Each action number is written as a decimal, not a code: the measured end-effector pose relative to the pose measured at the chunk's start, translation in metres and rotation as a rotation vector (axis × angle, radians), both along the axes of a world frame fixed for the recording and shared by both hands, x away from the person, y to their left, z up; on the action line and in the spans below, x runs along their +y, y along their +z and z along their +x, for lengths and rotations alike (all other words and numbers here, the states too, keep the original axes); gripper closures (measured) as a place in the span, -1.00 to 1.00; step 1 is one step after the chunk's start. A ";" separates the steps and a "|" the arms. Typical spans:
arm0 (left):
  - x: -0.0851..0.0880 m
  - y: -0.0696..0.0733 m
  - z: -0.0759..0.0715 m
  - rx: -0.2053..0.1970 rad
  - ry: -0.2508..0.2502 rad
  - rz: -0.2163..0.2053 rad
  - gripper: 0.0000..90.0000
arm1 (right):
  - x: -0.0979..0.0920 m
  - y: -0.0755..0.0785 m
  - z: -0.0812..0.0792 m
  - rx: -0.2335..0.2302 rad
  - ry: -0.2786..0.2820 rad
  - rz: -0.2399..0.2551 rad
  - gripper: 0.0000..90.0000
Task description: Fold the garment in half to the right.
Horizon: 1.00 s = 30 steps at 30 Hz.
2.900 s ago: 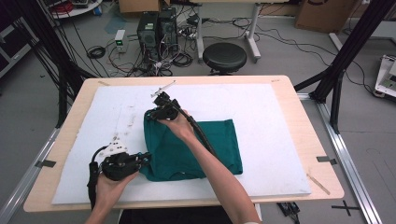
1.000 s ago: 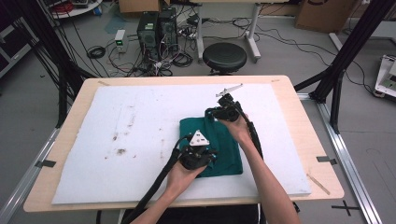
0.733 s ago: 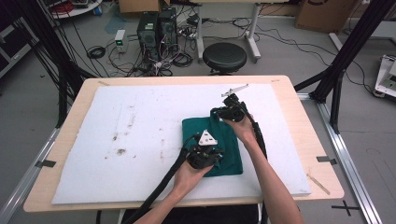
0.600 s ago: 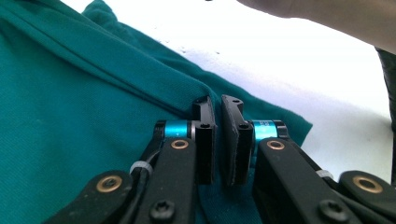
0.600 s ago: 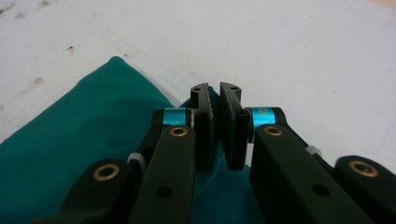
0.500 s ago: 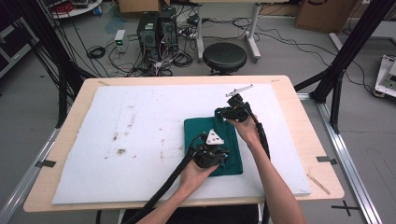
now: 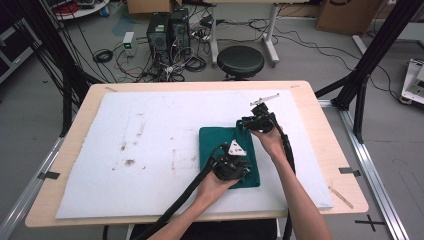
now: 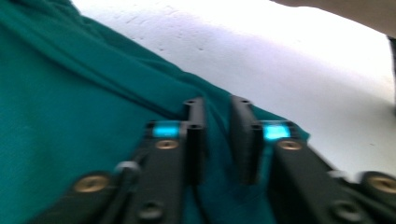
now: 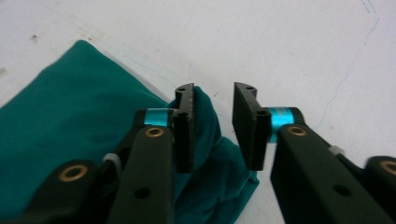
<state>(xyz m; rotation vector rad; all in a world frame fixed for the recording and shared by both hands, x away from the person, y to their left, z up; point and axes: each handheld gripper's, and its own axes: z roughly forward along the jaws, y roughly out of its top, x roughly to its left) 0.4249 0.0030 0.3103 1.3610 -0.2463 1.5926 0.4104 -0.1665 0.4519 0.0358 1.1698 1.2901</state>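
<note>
1. Dark green folded cloth (image 7: 226, 152) lying flat on white foam mat (image 7: 150, 150), just right of centre, roughly 4 o'clock from the mat's middle. Folded down to a compact upright rectangle, edges fairly square.
2. Left gripper (image 7: 239, 167) at the cloth's near right corner, about 5 o'clock on the rectangle. Jaws just been opening; in the left gripper view (image 8: 217, 140) a narrow gap between the pads, cloth lying under and between them, not pinched.
3. Right gripper (image 7: 250, 124) at the far right corner, about 1 o'clock. Jaws also just been opening; in the right gripper view (image 9: 212, 126) a puckered fold of green fabric resting against one pad, the other pad clear. Released, not gripped.
4. Progress: latest fold looks laid down and let go. Corner under the right gripper bunched up rather than flat.
5. Left to do, probably: back both grippers off, flatten that corner. Another fold possible; layer count hard to tell from the high view.
</note>
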 end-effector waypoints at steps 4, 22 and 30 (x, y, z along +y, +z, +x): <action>0.014 -0.001 -0.012 -0.032 -0.037 -0.018 0.33 | -0.004 -0.005 -0.008 -0.019 0.036 0.017 0.30; 0.114 0.050 -0.040 -0.165 -0.070 -0.344 0.30 | 0.003 -0.010 -0.002 0.030 -0.036 0.047 0.47; 0.115 0.068 -0.024 -0.147 -0.043 -0.383 0.48 | -0.017 -0.010 0.009 0.070 -0.047 0.091 0.67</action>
